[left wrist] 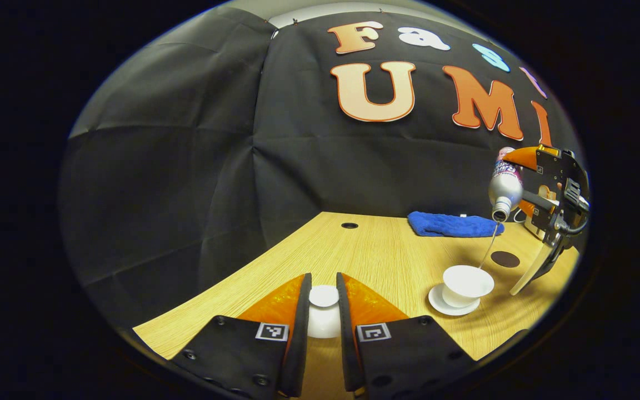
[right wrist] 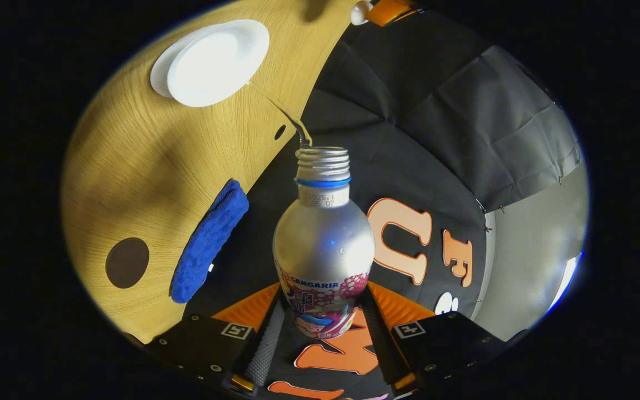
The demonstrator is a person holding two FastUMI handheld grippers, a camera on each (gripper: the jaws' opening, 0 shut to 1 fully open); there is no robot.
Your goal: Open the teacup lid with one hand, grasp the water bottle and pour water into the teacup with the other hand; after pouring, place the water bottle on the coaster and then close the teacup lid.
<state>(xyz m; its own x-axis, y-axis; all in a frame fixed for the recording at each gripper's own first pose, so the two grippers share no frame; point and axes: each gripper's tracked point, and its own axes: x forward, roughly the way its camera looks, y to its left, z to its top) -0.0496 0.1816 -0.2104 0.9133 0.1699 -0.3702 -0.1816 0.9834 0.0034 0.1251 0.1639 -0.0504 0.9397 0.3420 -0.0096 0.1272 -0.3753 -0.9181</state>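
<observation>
The table (left wrist: 375,250) looks like pale wood with a fine straight grain and a smooth, low-sheen finish. The teacup (left wrist: 464,284) and its saucer (left wrist: 436,303) look like smooth, glossy white porcelain, and so does the lid (left wrist: 324,303). The bottle (right wrist: 324,244) has a brushed silvery metal body with a soft shine, a printed glossy label low down and a ribbed neck with a plastic ring. The cloth (right wrist: 209,244) is blue, nubbly and matt, like terry. The coaster (right wrist: 126,263) is a flat, dark, matt disc. The wall (left wrist: 186,166) is matt black fabric with creases.
</observation>
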